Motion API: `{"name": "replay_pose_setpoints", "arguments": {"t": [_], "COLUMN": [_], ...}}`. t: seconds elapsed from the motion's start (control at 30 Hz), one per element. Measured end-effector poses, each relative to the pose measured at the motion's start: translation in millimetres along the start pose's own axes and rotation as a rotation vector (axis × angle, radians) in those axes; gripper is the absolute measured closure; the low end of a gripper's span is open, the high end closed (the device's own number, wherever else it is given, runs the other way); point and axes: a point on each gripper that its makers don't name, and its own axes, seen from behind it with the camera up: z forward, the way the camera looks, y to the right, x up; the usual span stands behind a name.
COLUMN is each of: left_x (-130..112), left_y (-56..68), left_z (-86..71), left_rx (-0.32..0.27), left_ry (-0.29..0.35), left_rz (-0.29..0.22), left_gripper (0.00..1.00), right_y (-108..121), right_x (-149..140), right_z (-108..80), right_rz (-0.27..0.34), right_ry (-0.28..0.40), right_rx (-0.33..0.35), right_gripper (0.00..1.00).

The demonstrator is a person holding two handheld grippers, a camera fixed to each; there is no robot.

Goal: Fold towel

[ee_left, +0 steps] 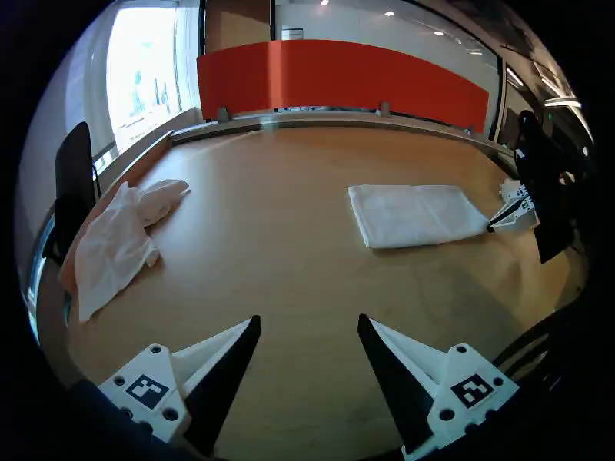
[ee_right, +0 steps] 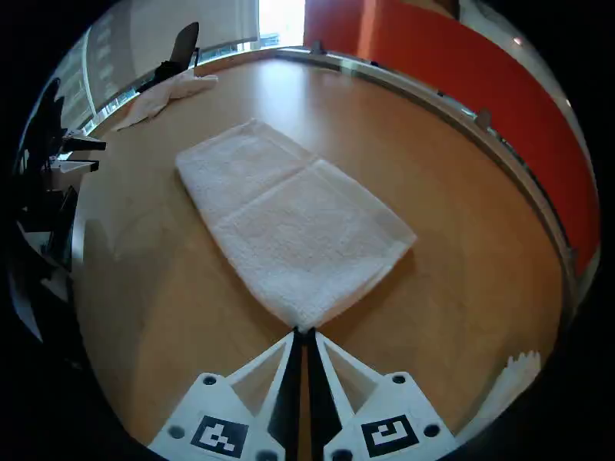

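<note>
A white towel (ee_left: 415, 215) (ee_right: 292, 223) lies folded flat into a rectangle on the wooden table (ee_left: 284, 253). My right gripper (ee_right: 302, 332) has its fingers closed together at the towel's near corner, which is drawn to a point between the tips. In the left gripper view the right gripper (ee_left: 500, 223) touches the towel's right edge, with a dark-sleeved arm behind it. My left gripper (ee_left: 309, 326) hovers open over bare table, well short of the towel, with nothing between its fingers.
A second white cloth (ee_left: 115, 238) (ee_right: 165, 92) lies crumpled near the table's far side edge, by a black chair (ee_left: 73, 184). An orange partition (ee_left: 338, 77) (ee_right: 492, 84) runs along the back edge of the table.
</note>
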Motion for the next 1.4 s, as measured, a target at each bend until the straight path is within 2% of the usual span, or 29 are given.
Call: {"name": "replay_pose_setpoints", "arguments": {"t": [0.27,0.67,0.87,1.07,1.4], "left_x": [-0.4,4.9,6.3,8.4,6.7], "left_y": [-3.5,-3.0,-1.7,-2.2,-8.4], "left_z": [-0.9,1.7,2.6,-0.3,-6.4], "left_rx": [0.002,-0.005,-0.008,-0.005,0.015], "left_ry": [0.000,0.002,0.001,0.006,0.007], "left_rz": [0.001,0.024,0.029,0.031,0.010], "left_gripper": [0.07,0.06,0.06,0.06,0.06], "right_y": [7.5,25.2,23.4,9.7,-22.3], "right_x": [9.3,1.6,8.9,41.1,109.7], "right_z": [-18.9,-59.2,-62.0,-62.7,-52.4], "right_rz": [0.001,-0.015,-0.010,-0.057,-0.198], "right_ry": [0.030,0.037,0.052,0.097,0.155], "right_rx": [-0.021,-0.066,-0.062,-0.035,0.024], "right_gripper": [0.96,0.96,0.96,0.96,0.96]}}
